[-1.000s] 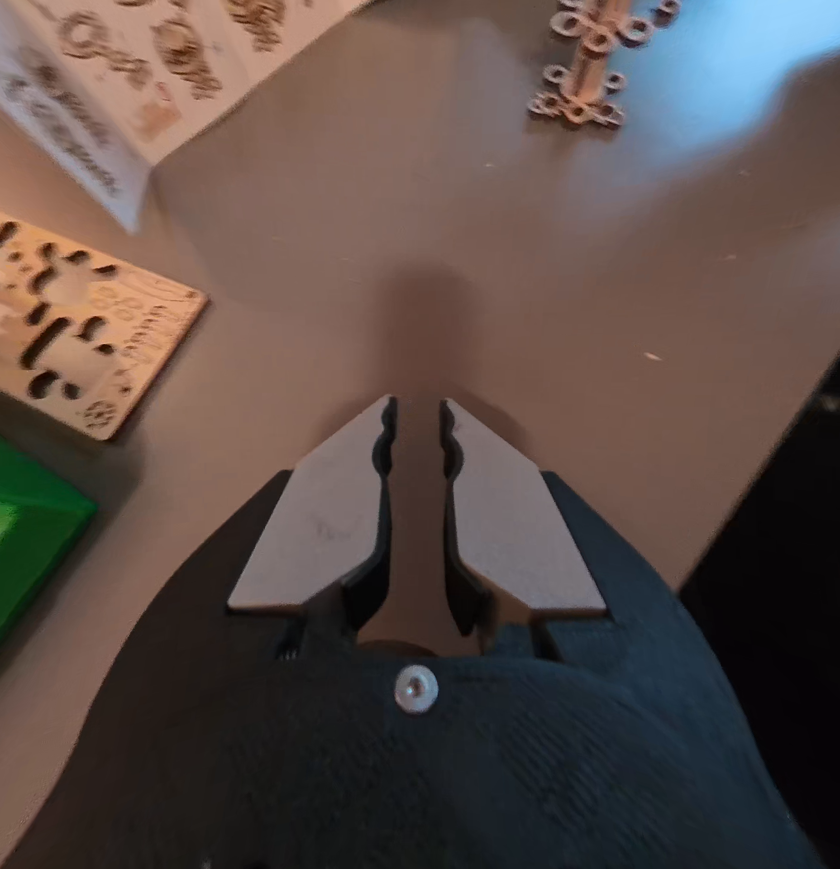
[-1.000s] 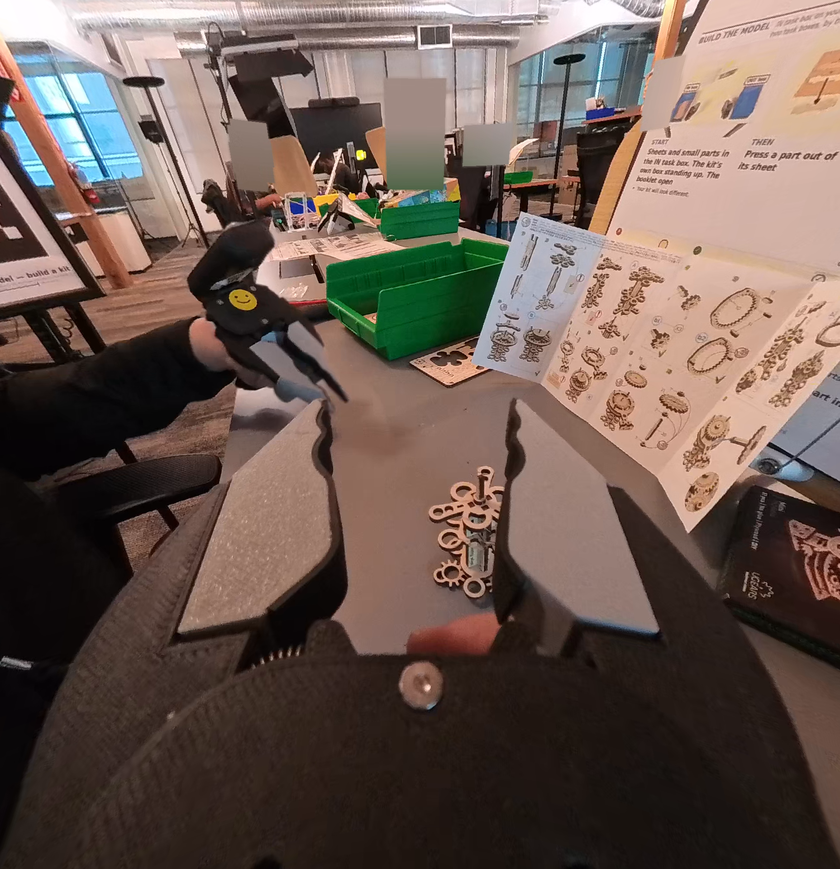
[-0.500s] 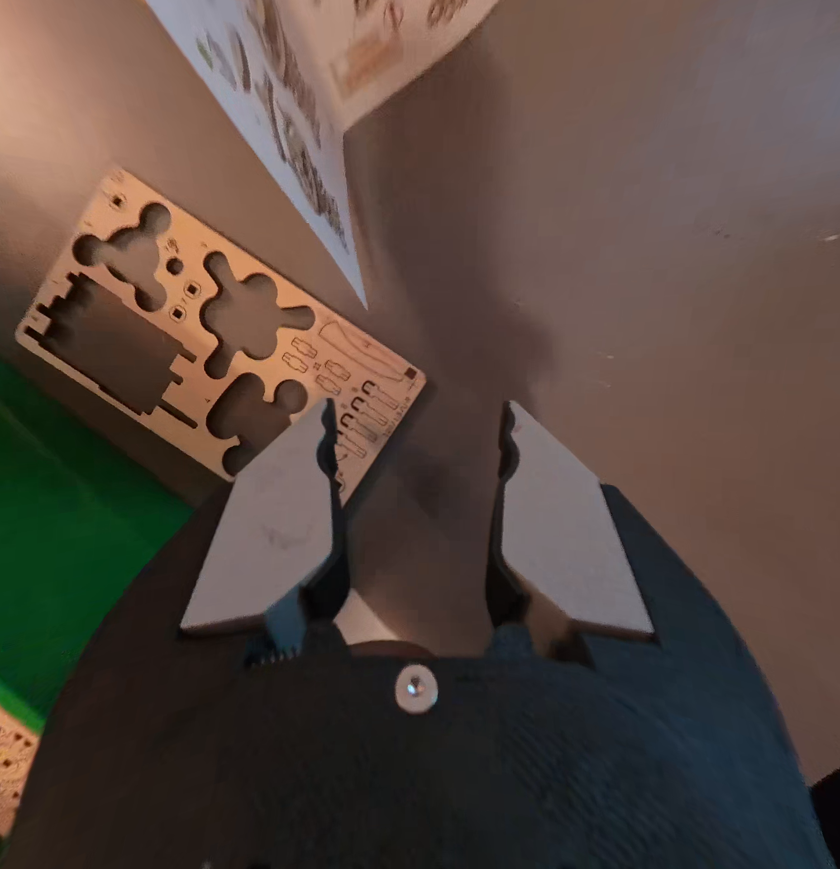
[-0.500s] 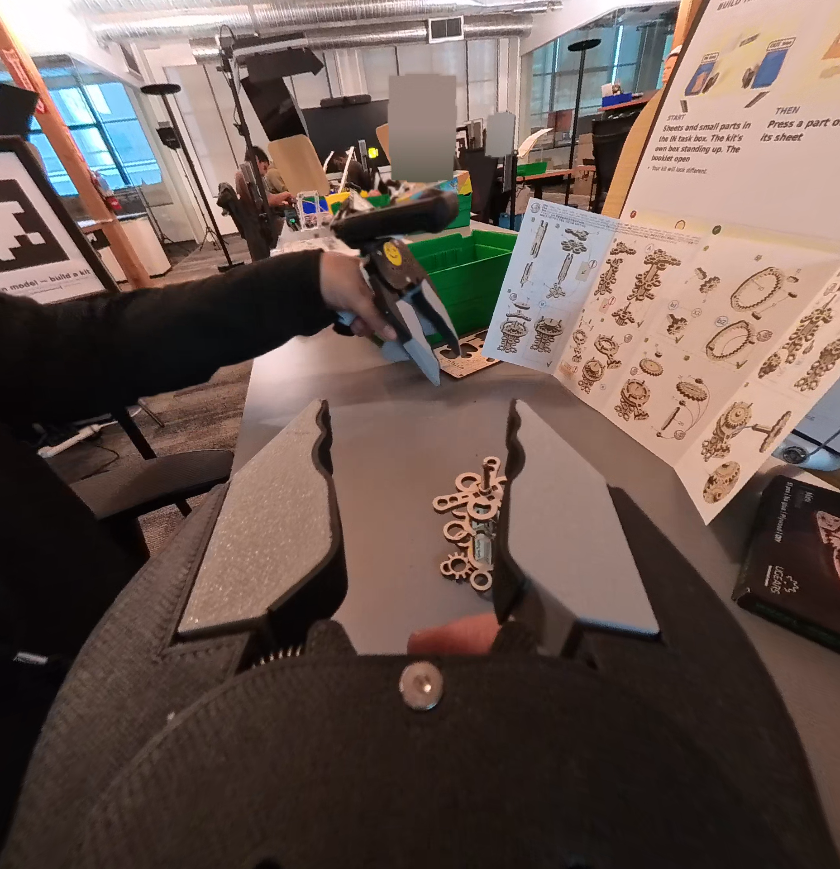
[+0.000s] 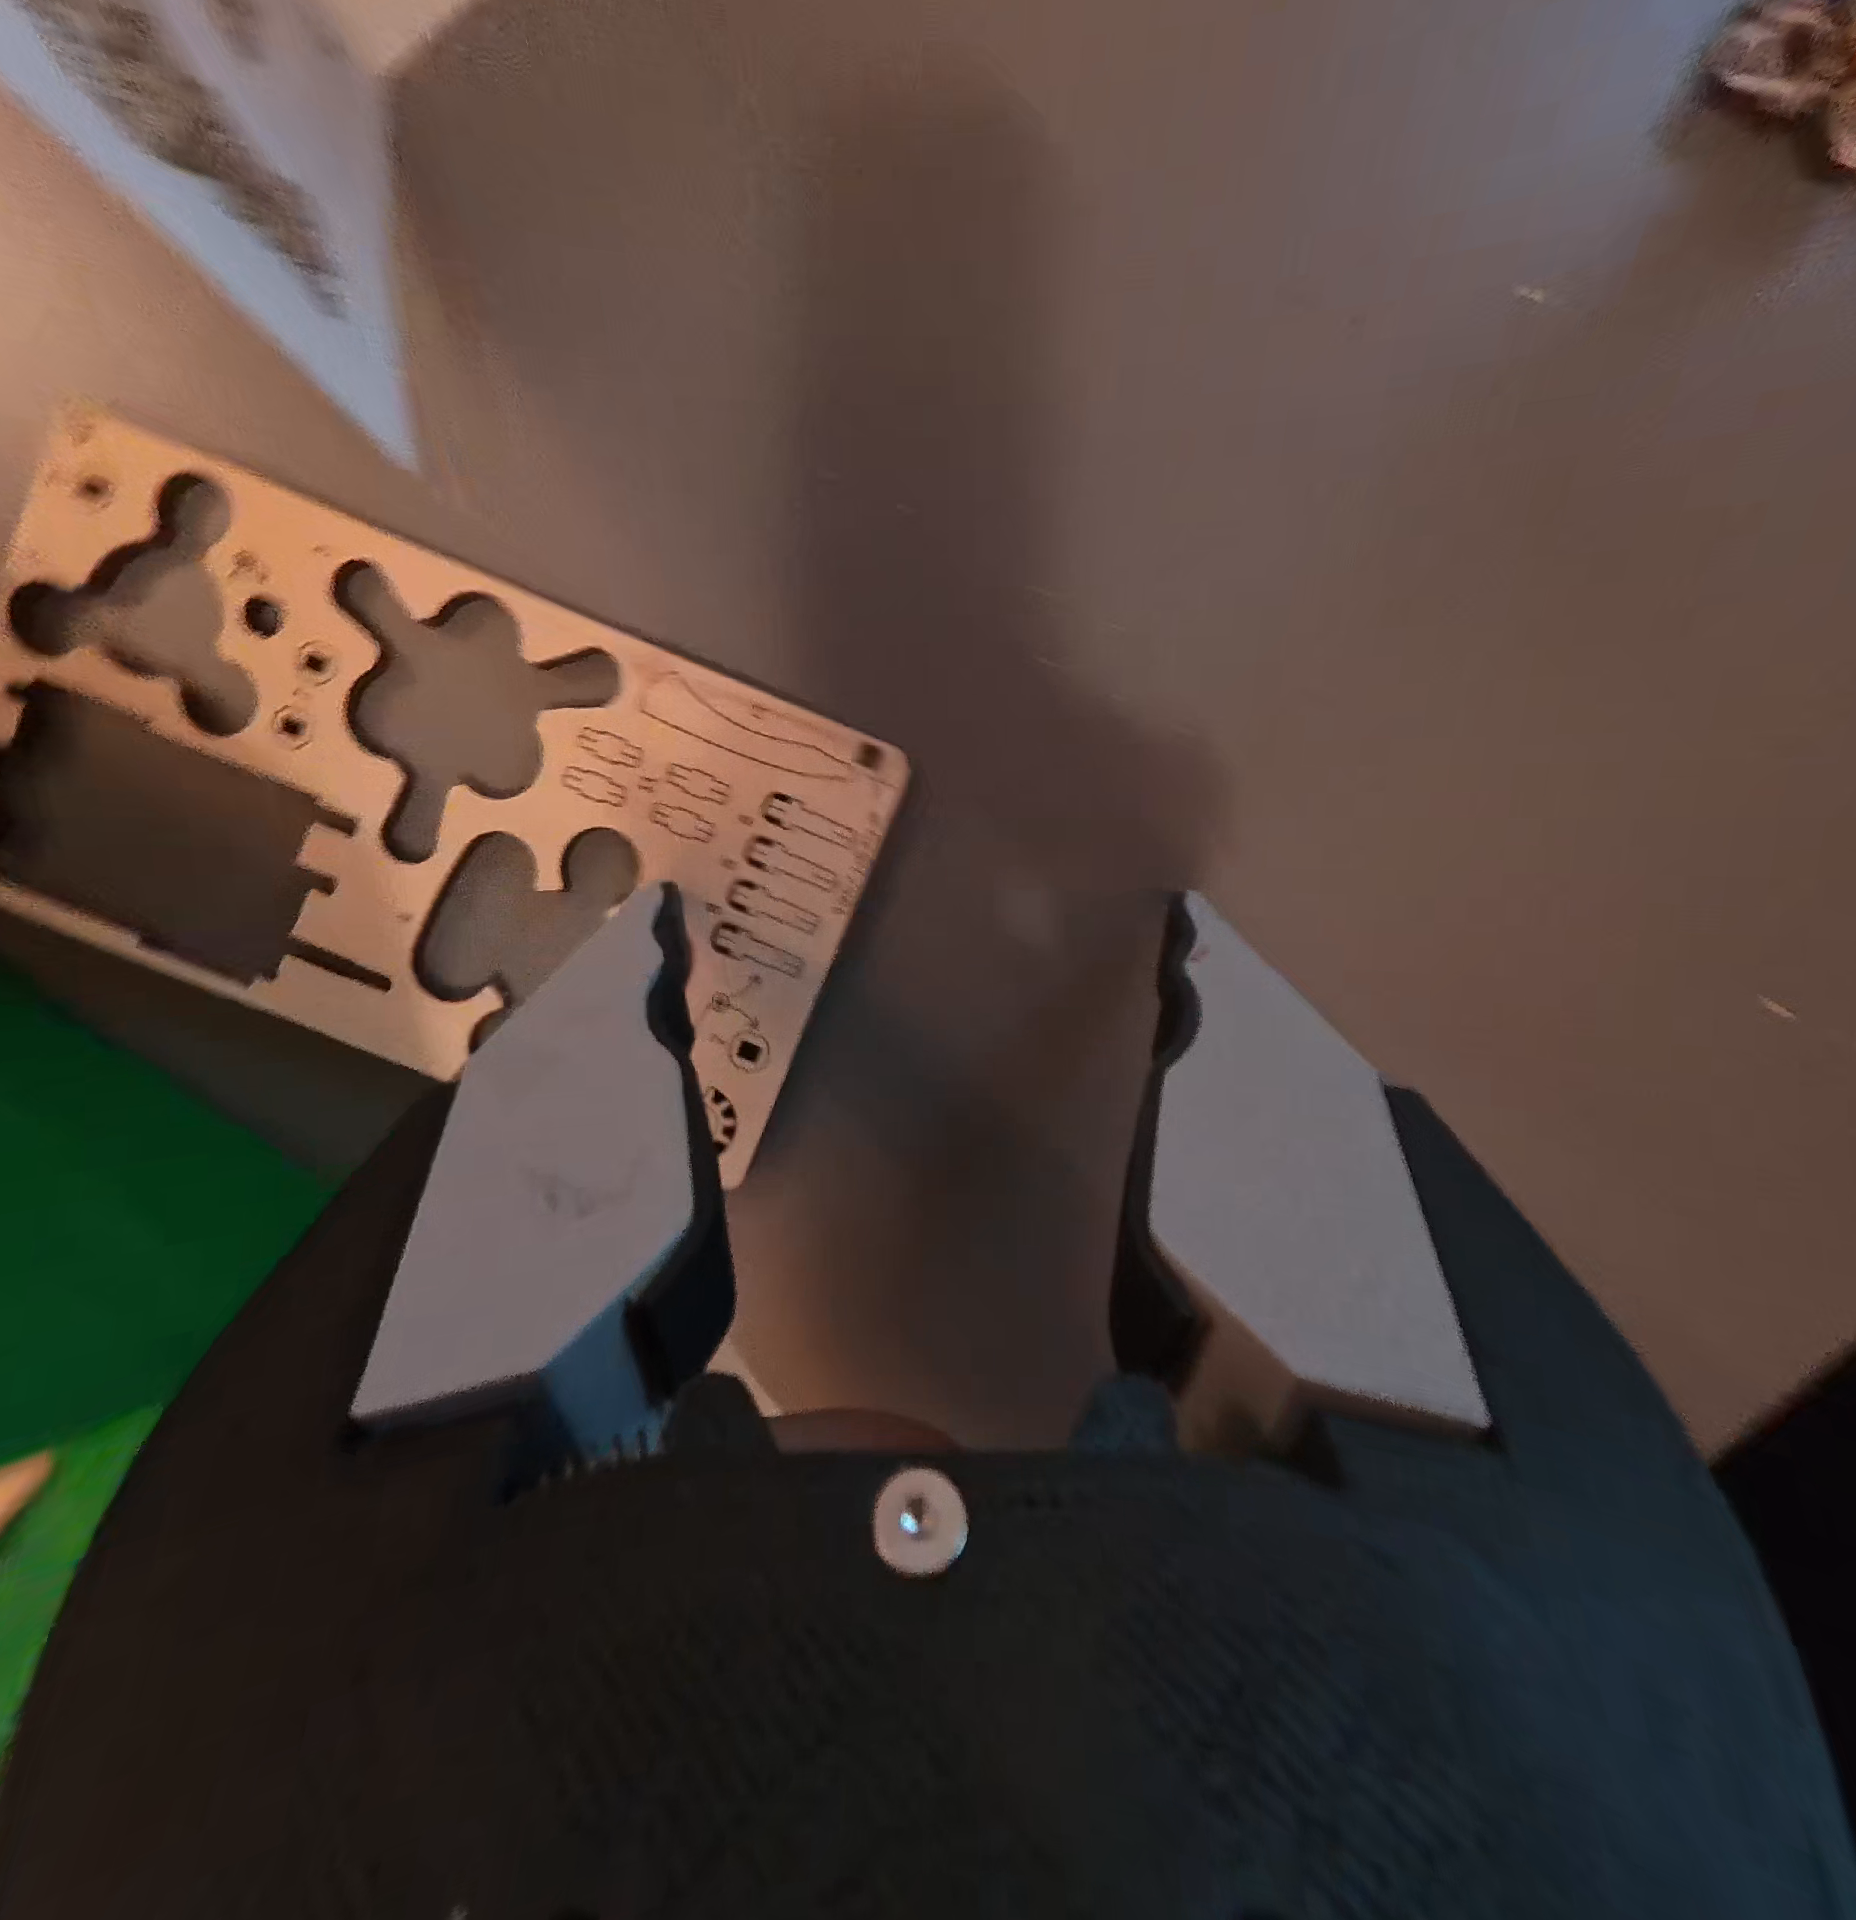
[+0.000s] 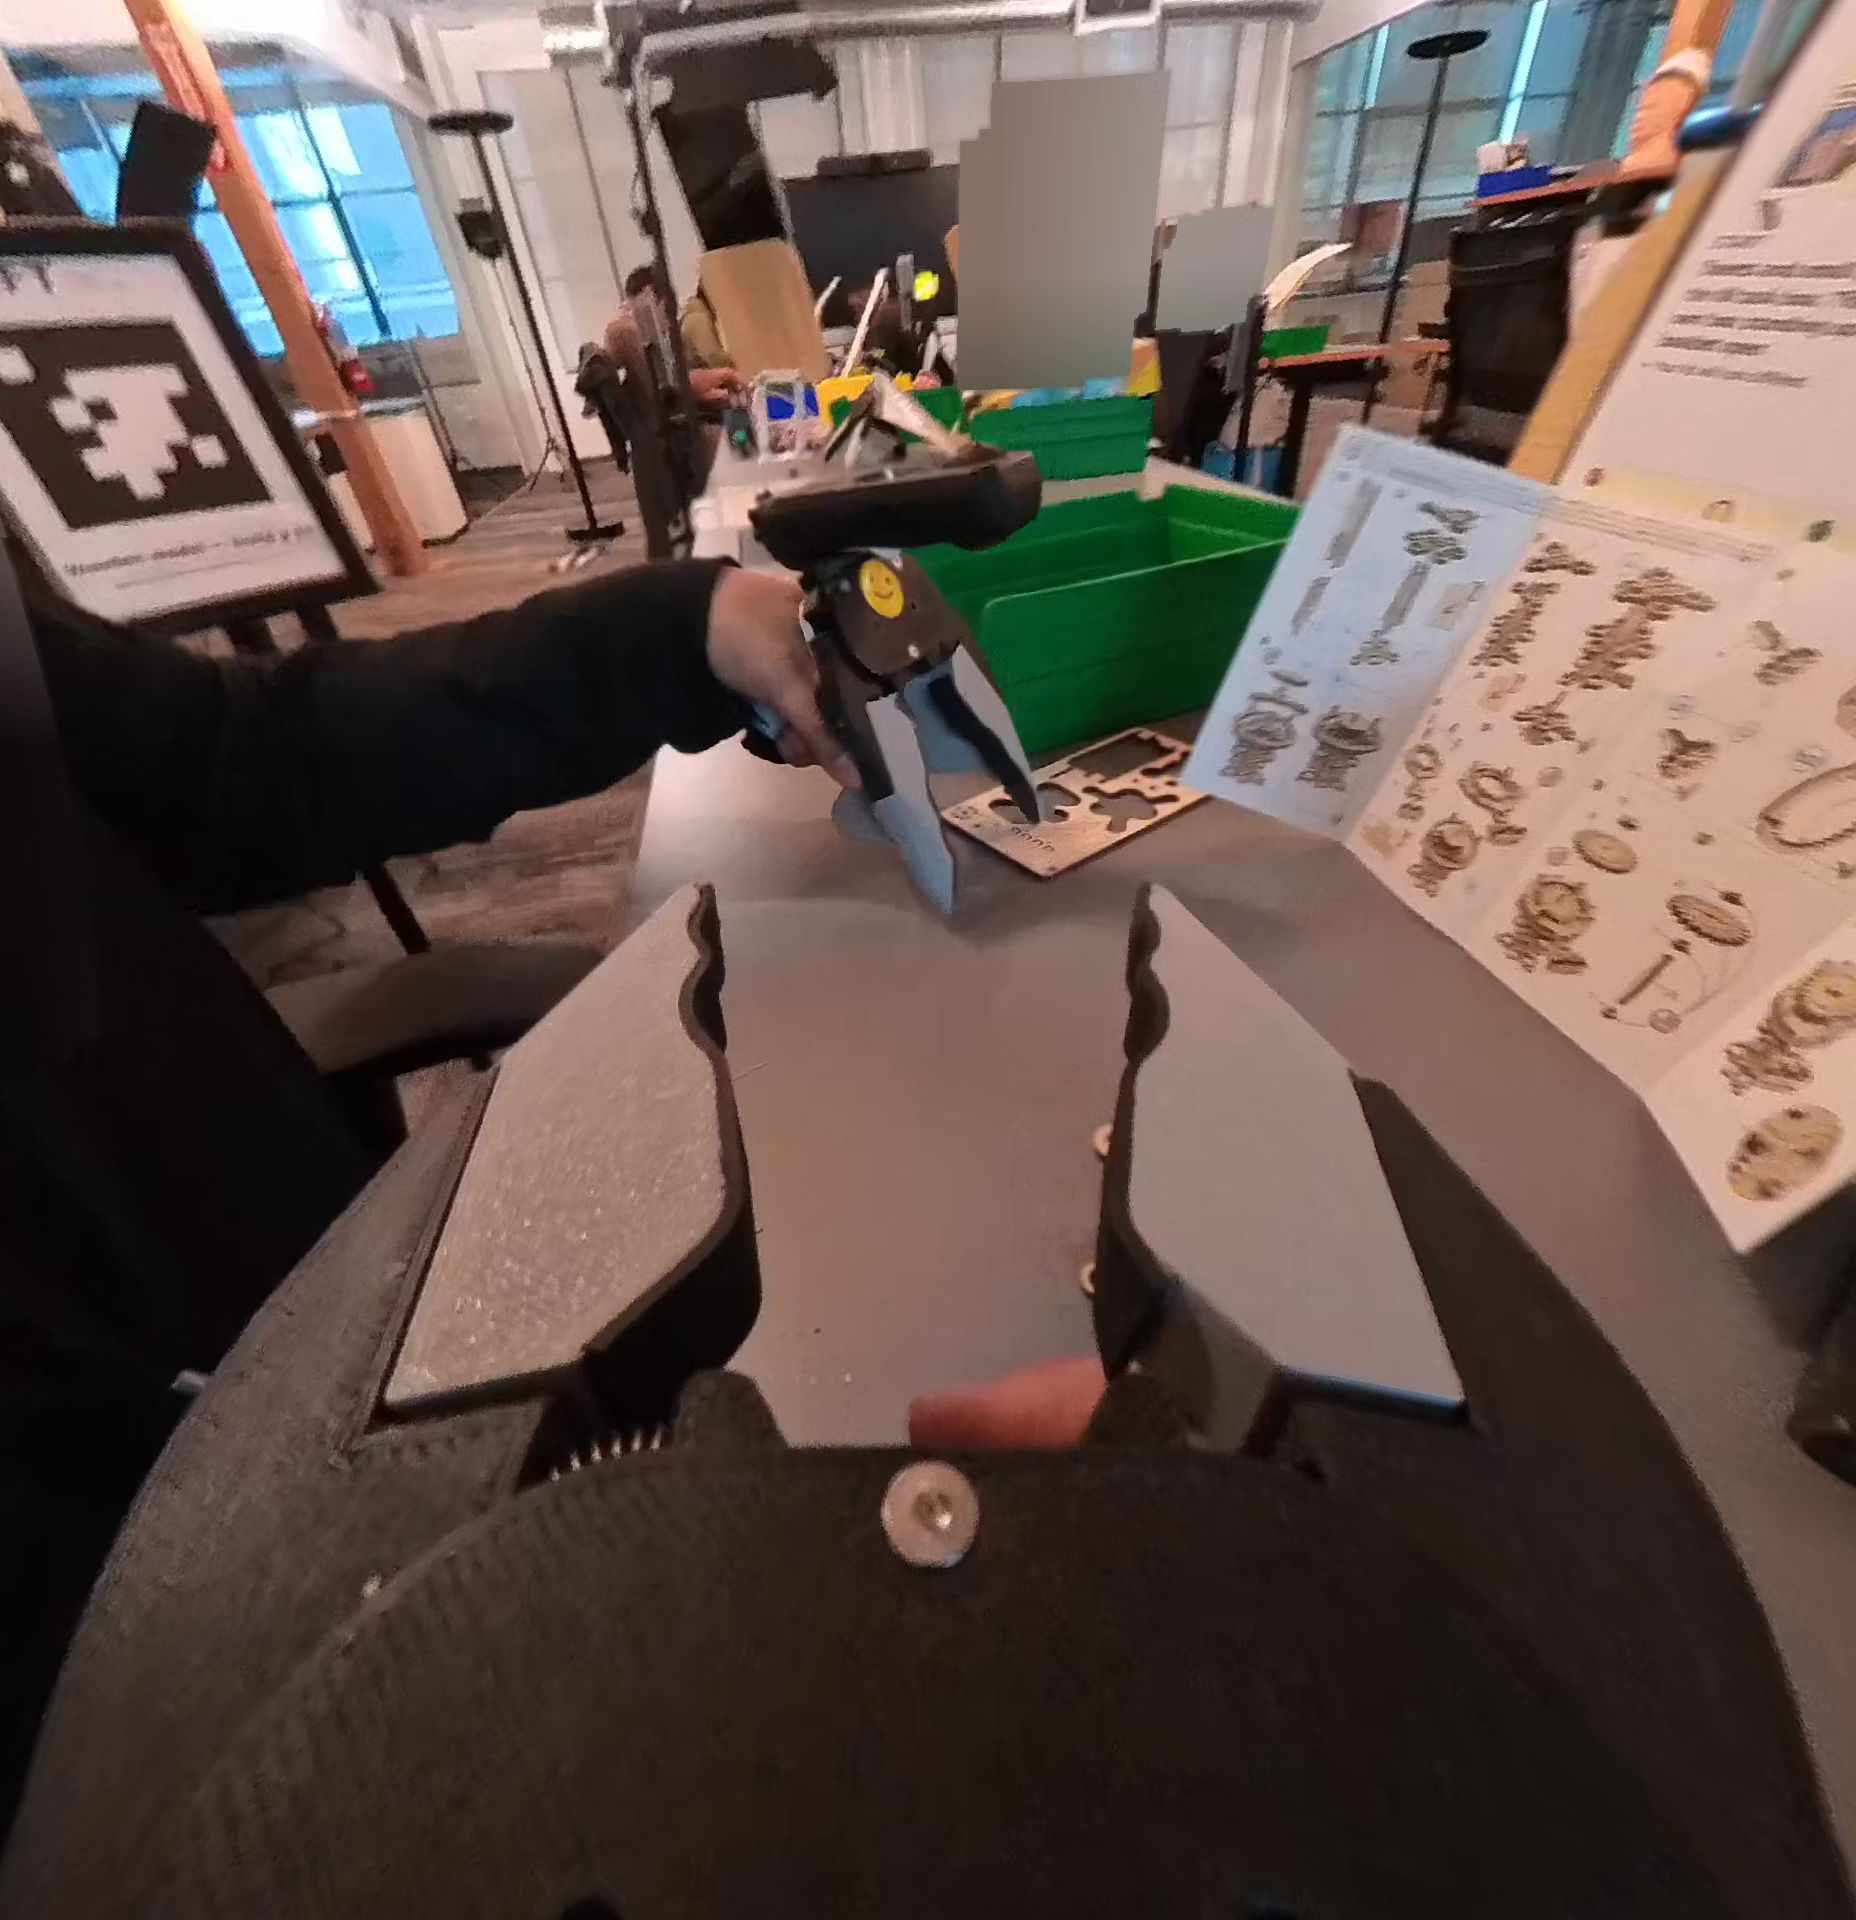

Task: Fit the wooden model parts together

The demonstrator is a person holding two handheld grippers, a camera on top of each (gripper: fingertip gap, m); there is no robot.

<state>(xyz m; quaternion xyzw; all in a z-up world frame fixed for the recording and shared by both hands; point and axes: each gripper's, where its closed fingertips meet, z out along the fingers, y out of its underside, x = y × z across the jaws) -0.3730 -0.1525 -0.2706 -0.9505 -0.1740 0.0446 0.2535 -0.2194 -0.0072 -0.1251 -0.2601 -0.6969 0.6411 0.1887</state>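
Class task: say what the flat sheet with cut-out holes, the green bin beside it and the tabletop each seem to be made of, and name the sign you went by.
Cut-out sheet: thin pale plywood, by its tan face and dark-edged, probably laser-cut holes. Green bin: moulded plastic, by its even bright colour and slight sheen. Tabletop: smooth grey matt surface, perhaps laminate; the material underneath cannot be told.

We see the punched sheet [image 6: 1078, 808] flat on the table [image 6: 903, 1091], in front of the bin [image 6: 1100, 613] and just left of the standing folded booklet [image 6: 1589, 790]. Left gripper [image 6: 991, 857] is over the sheet's near corner, tips close above the table; contact unclear. In the left wrist view the sheet [image 5: 404, 790] lies left of the left gripper [image 5: 919, 914], the bin [image 5: 93, 1174] below-left of it, the booklet [image 5: 228, 156] top left, the part-built model [image 5: 1807, 83] top right. Right gripper [image 6: 922, 902] is nearer, over bare table. A sign [image 6: 124, 416] stands far left, off the table.
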